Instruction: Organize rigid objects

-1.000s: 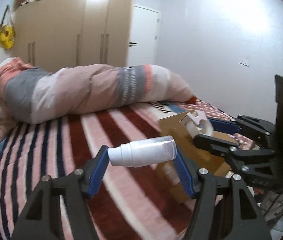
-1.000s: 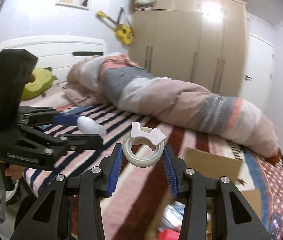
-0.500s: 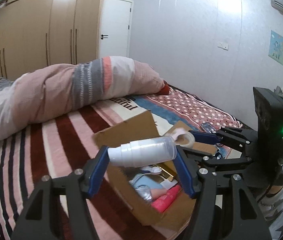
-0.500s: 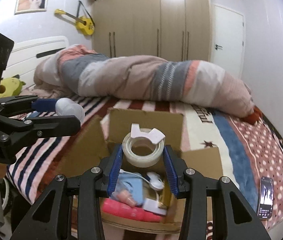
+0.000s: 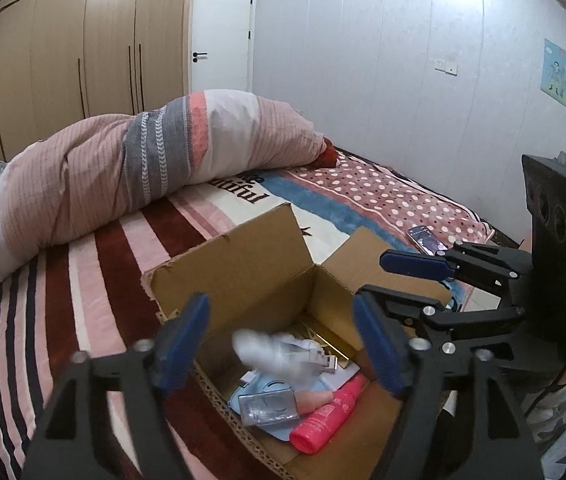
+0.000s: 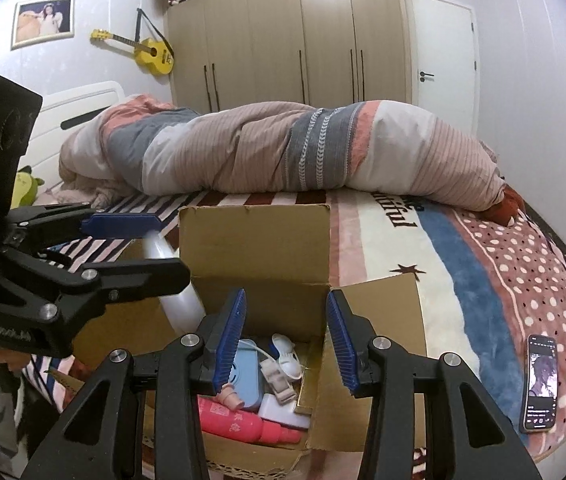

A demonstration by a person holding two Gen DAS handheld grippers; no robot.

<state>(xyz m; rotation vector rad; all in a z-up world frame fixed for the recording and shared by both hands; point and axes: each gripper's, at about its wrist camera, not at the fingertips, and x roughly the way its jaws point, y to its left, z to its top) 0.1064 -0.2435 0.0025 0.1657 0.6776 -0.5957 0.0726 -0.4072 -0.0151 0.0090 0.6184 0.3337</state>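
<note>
An open cardboard box (image 5: pixel 243 256) stands on the bed, also in the right wrist view (image 6: pixel 255 240). It holds a pink bottle (image 5: pixel 329 416), a light blue case (image 6: pixel 245 380) and white items. My left gripper (image 5: pixel 281 348) is open above the box; a blurred white bottle (image 5: pixel 267 352) falls below it. In the right wrist view that bottle (image 6: pixel 181 304) shows beside the left gripper (image 6: pixel 139 246). My right gripper (image 6: pixel 285 344) is open and empty over the box; it also shows in the left wrist view (image 5: pixel 411 276). The tape roll is hidden.
A rolled striped duvet (image 6: pixel 283 152) lies across the bed behind the box. A phone (image 6: pixel 539 384) lies on the dotted blanket at the right, near the bed edge. Wardrobes (image 6: pixel 291 32) and a door (image 5: pixel 221 36) stand behind.
Both grippers opened over the box. The left let go of the white bottle, which is dropping. The right let go of the tape roll, which is gone from its fingers.
</note>
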